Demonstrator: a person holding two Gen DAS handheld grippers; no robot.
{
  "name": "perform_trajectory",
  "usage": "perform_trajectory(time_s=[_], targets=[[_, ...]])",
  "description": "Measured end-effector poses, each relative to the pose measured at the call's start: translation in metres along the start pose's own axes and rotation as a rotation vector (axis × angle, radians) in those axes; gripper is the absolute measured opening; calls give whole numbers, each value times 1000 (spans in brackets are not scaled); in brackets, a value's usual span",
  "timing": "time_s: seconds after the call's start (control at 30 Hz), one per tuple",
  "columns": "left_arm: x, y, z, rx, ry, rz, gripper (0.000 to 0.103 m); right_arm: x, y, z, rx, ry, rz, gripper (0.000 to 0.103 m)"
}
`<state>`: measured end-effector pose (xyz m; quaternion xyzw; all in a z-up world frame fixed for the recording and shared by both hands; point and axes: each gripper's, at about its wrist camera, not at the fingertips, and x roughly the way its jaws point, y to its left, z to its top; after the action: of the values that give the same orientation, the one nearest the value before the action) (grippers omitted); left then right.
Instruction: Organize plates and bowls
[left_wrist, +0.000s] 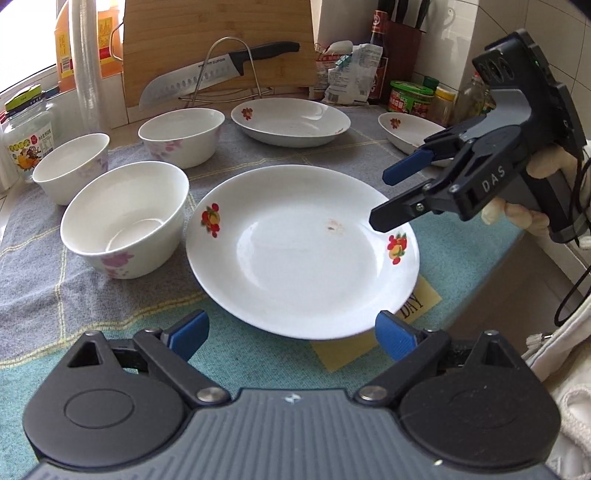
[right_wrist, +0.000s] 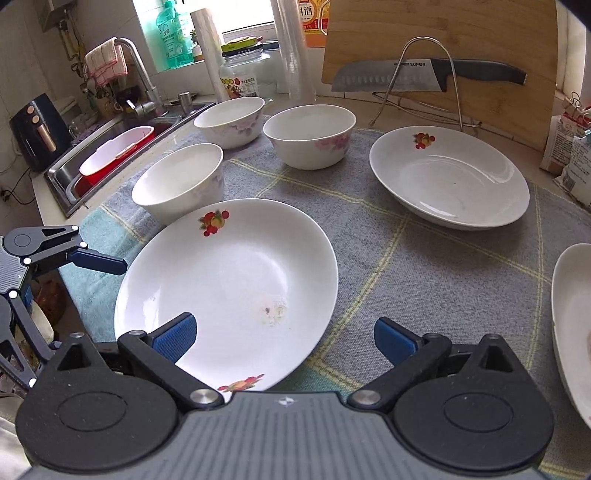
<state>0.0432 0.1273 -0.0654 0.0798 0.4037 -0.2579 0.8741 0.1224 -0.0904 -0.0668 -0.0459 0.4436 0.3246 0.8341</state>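
1. White china pretty much everywhere on that counter. Looking along the left gripper (left_wrist: 291, 334), its blue pads were spread wide with nothing between them, hanging just short of the near rim of the big plate (left_wrist: 301, 251), the one with the fruit prints, which sat flat on the grey-green checked cloth (left_wrist: 55, 291).
2. Same view: three bowls on the left, the nearest bowl (left_wrist: 123, 221) touching or nearly touching the plate's left edge, a second bowl (left_wrist: 72, 166) behind it and a third bowl (left_wrist: 181, 134) further back. A deep plate (left_wrist: 290, 120) sat at the back of the cloth and a small dish (left_wrist: 406, 129) off to the right.
3. The right gripper (left_wrist: 391, 195) came in from the right over the plate's far-right rim, jaws parted, not holding anything. You could see the person's hand (left_wrist: 517, 214) wrapped round its handle.
4. Behind all that, a wooden cutting board (left_wrist: 218, 48) leaned up with a knife (left_wrist: 218, 74) on a wire rack.
5. From the right gripper's (right_wrist: 284, 339) own camera: jaws wide apart, left pad over the plate's (right_wrist: 229, 280) near rim, right pad over bare cloth. Couldn't tell if the pad was actually touching the plate.
6. The left gripper (right_wrist: 107, 264) poked in at the plate's left edge. Sink (right_wrist: 110, 147) was off to the far left.
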Motion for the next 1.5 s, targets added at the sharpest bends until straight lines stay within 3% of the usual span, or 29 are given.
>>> perform_trajectory(time_s=[0.37,0.63,0.83,1.2,1.5], targets=[[14,-3,-10,75,4,11,96,27,12,5,-21,75,50,103],[25,3,-6,71,-3,-19,97,43,17,14,-12,110,45,103],[27,3,-7,64,-13,-35,102,45,13,19,23,136,44,103],[32,5,-4,122,-5,-16,102,41,-9,22,198,106,111,103],[31,11,-5,157,-25,-52,102,46,-9,34,188,109,106,103]])
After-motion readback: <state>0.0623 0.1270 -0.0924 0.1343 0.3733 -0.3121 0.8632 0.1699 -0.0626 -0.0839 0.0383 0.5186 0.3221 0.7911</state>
